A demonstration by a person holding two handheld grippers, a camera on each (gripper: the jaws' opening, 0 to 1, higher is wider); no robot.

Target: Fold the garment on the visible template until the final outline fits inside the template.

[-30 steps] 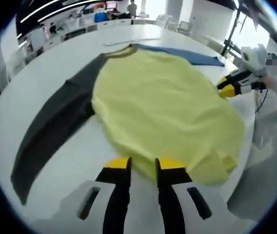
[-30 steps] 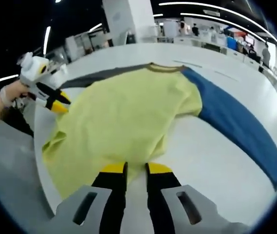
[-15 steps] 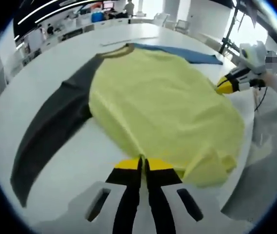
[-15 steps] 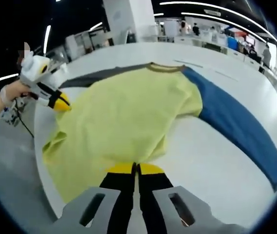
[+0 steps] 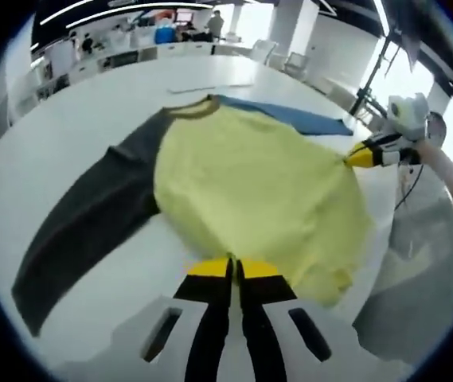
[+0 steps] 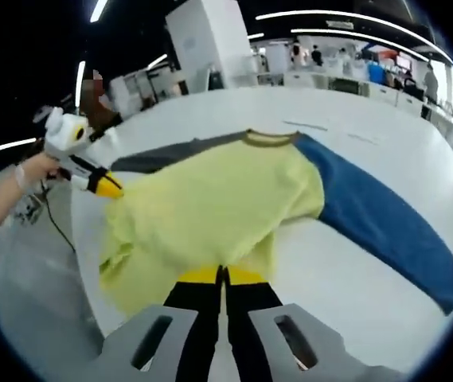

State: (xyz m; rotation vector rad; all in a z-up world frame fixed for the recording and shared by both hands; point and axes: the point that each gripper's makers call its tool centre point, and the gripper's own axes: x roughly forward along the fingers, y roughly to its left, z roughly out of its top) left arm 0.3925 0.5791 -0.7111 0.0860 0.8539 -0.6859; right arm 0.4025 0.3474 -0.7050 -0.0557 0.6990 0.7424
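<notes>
Yellow garment [image 5: 258,183] hem is pinched in both closed hand-held grippers, left [image 5: 232,269] and right [image 6: 222,275].

Table [image 5: 75,103]: broad top under everything; room desks and chairs behind it toward 12 o'clock.
Garment [image 5: 258,191]: spread on the table, collar at 12 o'clock, hem at 6 o'clock, near the table edge.
One sleeve [image 5: 83,231]: in the left gripper view runs from the shoulder out to 8 o'clock.
Other sleeve [image 6: 377,219]: in the right gripper view runs out to 4 o'clock.
Left gripper [image 5: 234,269]: at 6 o'clock, jaws together on the hem corner.
Right gripper [image 6: 222,274]: at 6 o'clock in its own view, jaws together on the opposite hem corner; at 3 o'clock [image 5: 361,155] in the left gripper view, at the garment's edge.
</notes>
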